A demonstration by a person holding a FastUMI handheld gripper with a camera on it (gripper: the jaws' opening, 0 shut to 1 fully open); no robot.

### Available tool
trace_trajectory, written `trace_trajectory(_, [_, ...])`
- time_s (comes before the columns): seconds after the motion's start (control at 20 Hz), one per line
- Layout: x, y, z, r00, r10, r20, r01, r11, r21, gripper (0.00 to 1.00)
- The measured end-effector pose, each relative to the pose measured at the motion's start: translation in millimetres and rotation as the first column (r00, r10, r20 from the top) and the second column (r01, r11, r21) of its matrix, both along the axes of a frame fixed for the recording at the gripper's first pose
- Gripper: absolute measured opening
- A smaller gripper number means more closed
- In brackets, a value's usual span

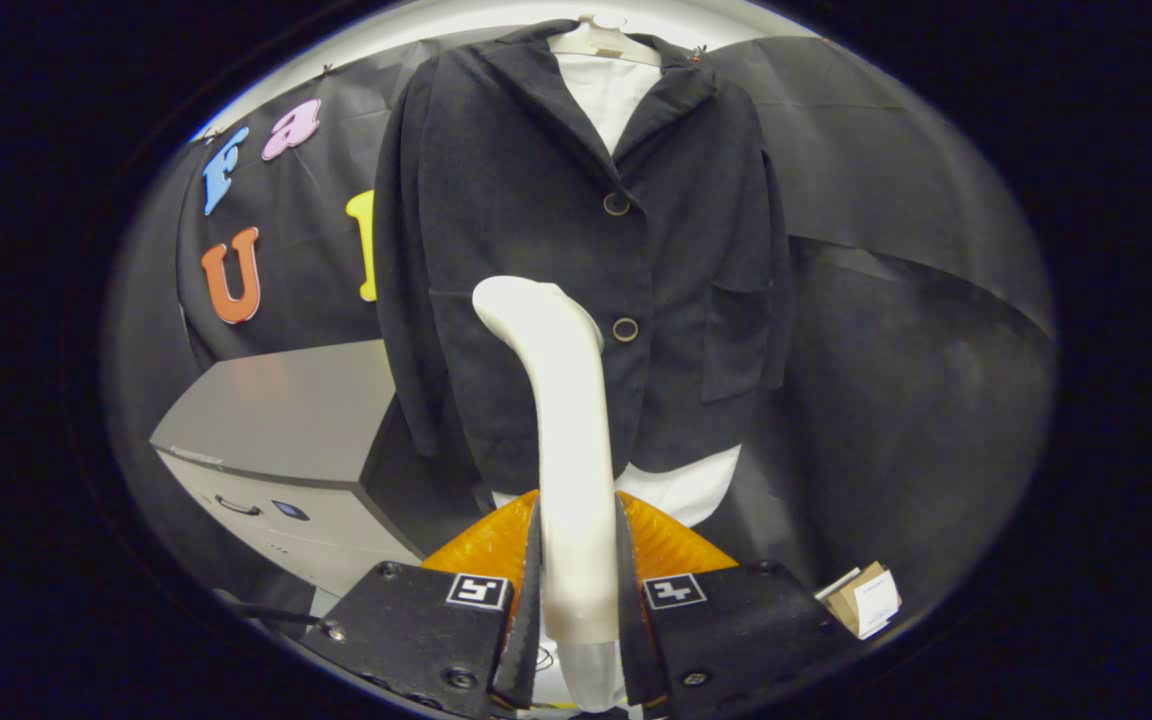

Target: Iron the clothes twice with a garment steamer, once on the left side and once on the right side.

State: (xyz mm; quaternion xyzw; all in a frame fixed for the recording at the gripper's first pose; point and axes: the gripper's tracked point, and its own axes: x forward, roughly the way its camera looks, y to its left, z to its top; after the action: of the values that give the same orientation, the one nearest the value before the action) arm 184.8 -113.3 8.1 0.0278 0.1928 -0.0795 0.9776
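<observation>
Both fingers (533, 590) press against the white handle of the garment steamer (566, 450), one on each side, so the gripper (576, 610) pinches it upright between them. From that grip the steamer rises straight up and curves over at its top toward the left, where its head ends in front of the jacket's lower front, level with the lower button (625, 329).

Beyond the fingers hangs the dark jacket (536, 200) on a pale hanger (601, 40), against the booth's black cloth wall. It is buttoned at two points, the upper button (616, 204) sitting below the lapels, and a white shirt (606, 95) shows in the open collar and again below the hem. A patch pocket (736, 340) lies on the jacket's right-hand part as seen here.

To the left of the jacket stands a grey cabinet (276, 420) with a drawer handle on its front. An orange, ribbed thing (481, 545) lies just behind the fingers, its kind unclear. A small cardboard box (861, 598) rests low to the right.
</observation>
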Motion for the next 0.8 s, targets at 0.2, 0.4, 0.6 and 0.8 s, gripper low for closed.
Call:
trace_trajectory(0.2, [-0.2,1.0,-24.9,0.999,-0.002,-0.044,0.002,1.0,0.002,0.36])
trace_trajectory(0.4, [-1.7,5.3,-51.3,0.996,0.001,-0.093,-0.001,1.0,0.007,0.36])
trace_trajectory(0.6, [-4.4,2.1,-68.8,0.992,-0.008,-0.128,0.009,1.0,0.013,0.36])
trace_trajectory(0.8, [-6.7,3.1,-84.6,0.989,-0.019,-0.147,0.024,0.999,0.029,0.36])
